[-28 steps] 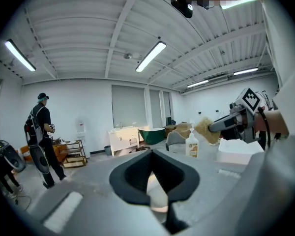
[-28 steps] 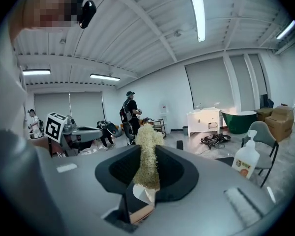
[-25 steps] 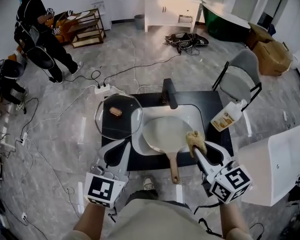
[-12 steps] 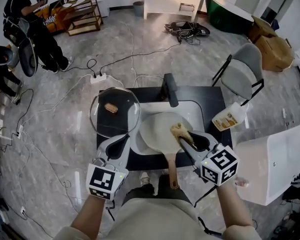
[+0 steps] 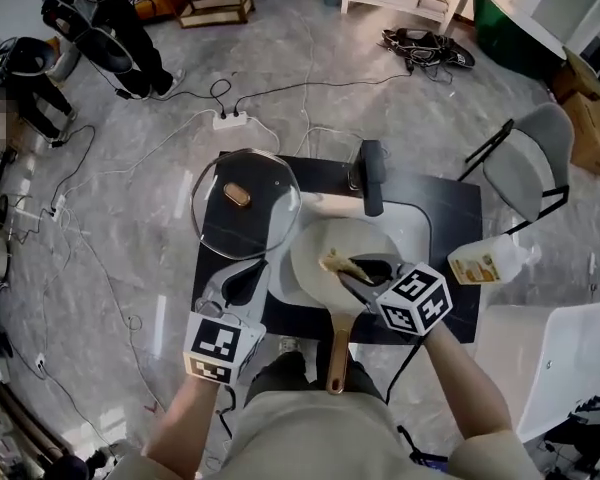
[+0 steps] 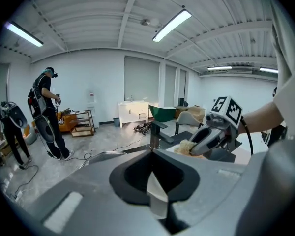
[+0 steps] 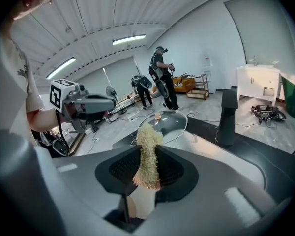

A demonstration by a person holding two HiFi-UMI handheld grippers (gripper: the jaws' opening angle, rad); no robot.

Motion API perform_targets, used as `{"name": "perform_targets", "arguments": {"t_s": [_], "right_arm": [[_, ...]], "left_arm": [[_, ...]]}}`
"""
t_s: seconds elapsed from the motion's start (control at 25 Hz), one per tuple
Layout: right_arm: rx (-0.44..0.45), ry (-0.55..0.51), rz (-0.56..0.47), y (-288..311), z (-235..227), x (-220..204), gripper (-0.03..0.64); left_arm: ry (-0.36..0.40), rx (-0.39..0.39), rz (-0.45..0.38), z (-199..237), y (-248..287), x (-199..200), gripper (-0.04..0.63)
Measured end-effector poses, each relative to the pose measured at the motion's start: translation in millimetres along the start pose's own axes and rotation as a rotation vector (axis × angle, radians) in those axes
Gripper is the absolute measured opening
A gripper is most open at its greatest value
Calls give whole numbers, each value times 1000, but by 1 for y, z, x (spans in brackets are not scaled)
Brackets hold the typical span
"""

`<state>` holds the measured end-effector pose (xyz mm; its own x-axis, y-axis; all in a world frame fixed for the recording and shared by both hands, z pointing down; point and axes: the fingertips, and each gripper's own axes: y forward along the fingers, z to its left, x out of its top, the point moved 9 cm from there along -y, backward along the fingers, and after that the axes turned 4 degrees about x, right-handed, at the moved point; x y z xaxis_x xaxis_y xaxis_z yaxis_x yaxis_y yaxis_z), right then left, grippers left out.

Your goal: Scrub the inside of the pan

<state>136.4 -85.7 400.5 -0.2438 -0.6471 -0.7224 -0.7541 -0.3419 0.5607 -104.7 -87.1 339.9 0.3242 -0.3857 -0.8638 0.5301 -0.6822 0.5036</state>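
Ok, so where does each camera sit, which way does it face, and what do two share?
Head view: on the person's head, facing steeply down at the pan in the sink; both forearms, the left gripper and the right gripper show.
Left gripper view: on the left gripper, looking along its shut fingers toward the right gripper; the right forearm shows.
Right gripper view: on the right gripper, looking past its clamped scrubber toward the glass lid; the left forearm shows.
Shared: both gripper views show the faucet.
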Motion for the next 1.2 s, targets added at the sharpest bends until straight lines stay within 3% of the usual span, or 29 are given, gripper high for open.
{"name": "perform_targets", "arguments": {"t_s": [0.2,0.44,0.56,0.8,0.92,1.2], "right_arm": [[123,-23,146,46,-31,-21,97],[318,-84,466,99,-52,-61,95],[371,-103,563,118,-60,-79,97],[447,-149,654,147,-63,-104,97],[444,-165,683,153,-69,-114,97],[392,-181,617,179,-88,-120,98]], "left_arm": [[-24,16,52,-7,19,-25,2],[-55,20,106,-17,42,-55,2],[-74,10,135,-20,51,-72,2],[-95,6,182,-17,64,-95,2],[-136,-10,207,-19,73,-106,2],[-155,-29,226,-18,88,-128,2]]}}
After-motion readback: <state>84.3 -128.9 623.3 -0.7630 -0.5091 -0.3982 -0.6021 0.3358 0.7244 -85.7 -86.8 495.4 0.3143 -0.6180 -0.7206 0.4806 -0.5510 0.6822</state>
